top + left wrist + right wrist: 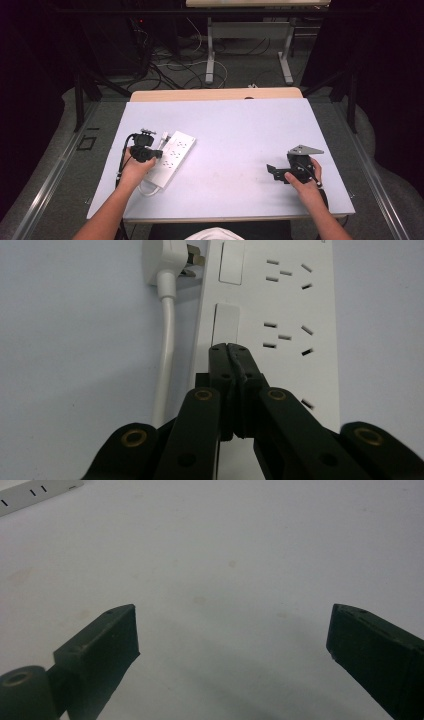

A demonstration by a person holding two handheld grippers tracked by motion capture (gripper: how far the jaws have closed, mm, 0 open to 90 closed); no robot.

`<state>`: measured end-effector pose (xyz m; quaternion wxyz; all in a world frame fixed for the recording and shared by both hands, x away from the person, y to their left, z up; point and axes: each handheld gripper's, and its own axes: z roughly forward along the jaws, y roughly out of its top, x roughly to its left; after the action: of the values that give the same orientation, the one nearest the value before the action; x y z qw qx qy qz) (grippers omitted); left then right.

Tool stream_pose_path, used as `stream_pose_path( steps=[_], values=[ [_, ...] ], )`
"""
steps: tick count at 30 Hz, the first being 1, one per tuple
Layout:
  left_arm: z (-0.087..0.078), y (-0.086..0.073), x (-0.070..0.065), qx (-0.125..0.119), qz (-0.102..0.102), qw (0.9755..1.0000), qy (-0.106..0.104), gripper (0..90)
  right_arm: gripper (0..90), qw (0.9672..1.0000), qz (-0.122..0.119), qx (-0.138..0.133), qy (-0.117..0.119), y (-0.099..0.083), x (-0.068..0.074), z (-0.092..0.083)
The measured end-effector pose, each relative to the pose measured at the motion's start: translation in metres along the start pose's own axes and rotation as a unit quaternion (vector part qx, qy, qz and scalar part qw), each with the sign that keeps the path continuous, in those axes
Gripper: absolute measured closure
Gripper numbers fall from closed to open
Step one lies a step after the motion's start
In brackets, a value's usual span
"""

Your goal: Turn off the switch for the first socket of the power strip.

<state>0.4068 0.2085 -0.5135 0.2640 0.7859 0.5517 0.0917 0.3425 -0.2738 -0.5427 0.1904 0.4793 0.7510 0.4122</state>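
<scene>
Hidden/cut off: near end of power strip (300, 315) covered by left gripper (231, 347) in left gripper view; far end runs off frame top. Cable (166, 340) passes under gripper links at bottom. In high view the left hand (134, 167) covers part of strip's left edge.
Hard to make out: whether jaw tips actually touch the rocker switch (225, 322) or sit just above it; can't tell.
Power strip, look: white, flat, long; rows of 2-slot + 3-slot sockets, rectangular white switches along one edge.
Power strip, place: left part of white table mat (235, 125), lying diagonal, under/just beside left gripper.
Plug: white plug (167, 257) w/ metal pins lies beside strip's edge, pins towards strip, not inserted.
Left gripper: jaws fully closed, pads together, nothing between; tips over 2nd switch.
Right gripper (274, 171): jaws spread wide, nothing between; over bare mat at right, well apart from strip. Grey plate on top.
Right gripper view: corner of strip at upper left, rest cut off.
</scene>
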Motion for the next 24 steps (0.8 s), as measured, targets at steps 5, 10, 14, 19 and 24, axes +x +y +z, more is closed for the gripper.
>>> stream_pose_path(
  steps=[5,10,14,19,24],
  values=[
    [0.0013,-0.0001,-0.0006,0.002,0.000,1.0000,0.001,90.0,5.9,1.0000,-0.002,0.001,-0.001,-0.0001,-0.0004,0.0000],
    [0.0016,-0.0002,-0.0013,0.002,0.000,1.0000,0.002,90.0,5.9,1.0000,-0.002,0.002,0.001,-0.0002,-0.0002,0.0002],
    [0.0014,-0.0002,-0.0007,0.003,0.000,1.0000,0.000,90.0,5.9,1.0000,-0.003,0.003,0.001,-0.0002,-0.0002,0.0000],
    [0.0015,-0.0002,-0.0013,0.003,0.001,1.0000,0.002,90.0,5.9,1.0000,-0.003,0.003,0.001,-0.0002,-0.0002,-0.0001],
    [0.0013,-0.0003,-0.0014,0.004,0.002,1.0000,0.002,90.0,5.9,1.0000,-0.004,0.003,0.002,-0.0003,-0.0003,-0.0001]
  ],
)
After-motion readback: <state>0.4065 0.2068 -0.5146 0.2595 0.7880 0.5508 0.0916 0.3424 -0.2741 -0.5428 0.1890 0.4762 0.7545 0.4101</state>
